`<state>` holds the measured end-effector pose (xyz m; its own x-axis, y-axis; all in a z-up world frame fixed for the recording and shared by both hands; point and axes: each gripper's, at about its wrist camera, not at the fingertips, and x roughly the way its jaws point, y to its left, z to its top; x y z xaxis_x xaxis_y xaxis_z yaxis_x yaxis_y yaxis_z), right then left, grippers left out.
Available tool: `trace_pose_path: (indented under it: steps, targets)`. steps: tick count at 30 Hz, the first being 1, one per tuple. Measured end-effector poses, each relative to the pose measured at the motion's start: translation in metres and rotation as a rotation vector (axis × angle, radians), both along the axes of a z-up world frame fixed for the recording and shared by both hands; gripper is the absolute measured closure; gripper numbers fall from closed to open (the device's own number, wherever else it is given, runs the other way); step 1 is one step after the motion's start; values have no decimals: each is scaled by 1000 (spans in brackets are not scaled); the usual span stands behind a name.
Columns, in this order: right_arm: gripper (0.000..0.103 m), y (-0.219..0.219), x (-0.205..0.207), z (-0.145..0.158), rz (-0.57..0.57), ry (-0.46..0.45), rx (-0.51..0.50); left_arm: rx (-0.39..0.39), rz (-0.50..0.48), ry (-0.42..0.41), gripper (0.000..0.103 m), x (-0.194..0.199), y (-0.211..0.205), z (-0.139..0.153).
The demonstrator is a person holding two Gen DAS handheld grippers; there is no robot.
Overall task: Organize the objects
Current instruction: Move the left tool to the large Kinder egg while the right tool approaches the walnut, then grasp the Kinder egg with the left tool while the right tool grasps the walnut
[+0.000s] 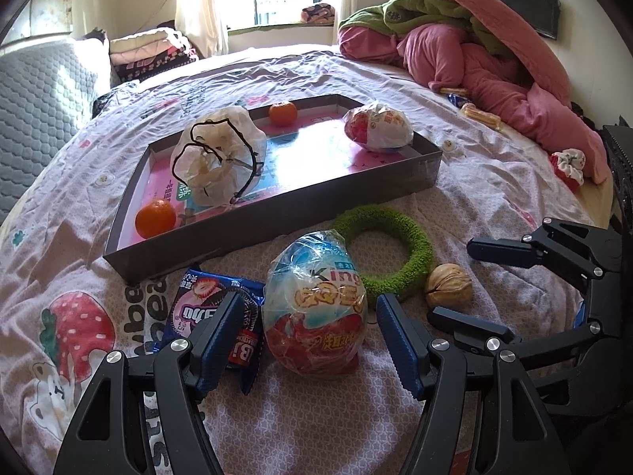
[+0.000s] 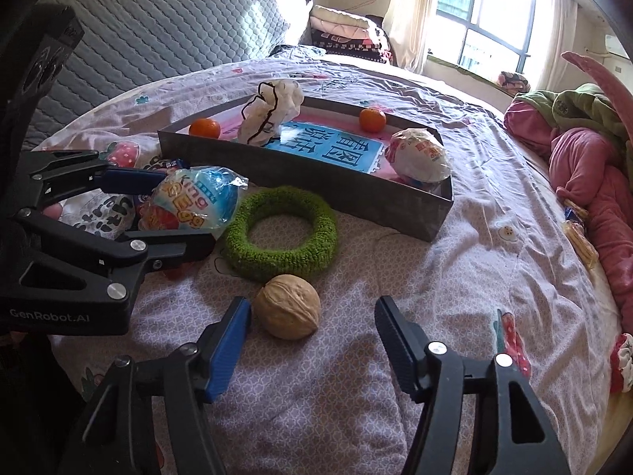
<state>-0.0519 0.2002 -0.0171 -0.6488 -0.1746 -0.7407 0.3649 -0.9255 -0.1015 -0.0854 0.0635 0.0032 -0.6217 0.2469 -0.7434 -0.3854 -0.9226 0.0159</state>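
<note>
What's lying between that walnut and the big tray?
The green fuzzy ring lies on the bedsheet between the walnut and the tray, clearest in the right wrist view.

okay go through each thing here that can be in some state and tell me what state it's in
left gripper: open, straddling the blue egg
right gripper: open, walnut between its fingers
tray: holds two oranges, a bag, another wrapped egg
green ring: flat on the bed
</note>
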Motion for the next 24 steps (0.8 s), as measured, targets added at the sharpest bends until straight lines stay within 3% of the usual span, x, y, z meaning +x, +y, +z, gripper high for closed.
trace_pose_path:
  steps: [12,24]
  targets:
    - [57,-5,-3,-5,20,-20,-11,-20,14,4,33,-3,3,-1]
    - [66,-7,-3,-7,30,-41,-22,-10,6,-2,50,-3,6,0]
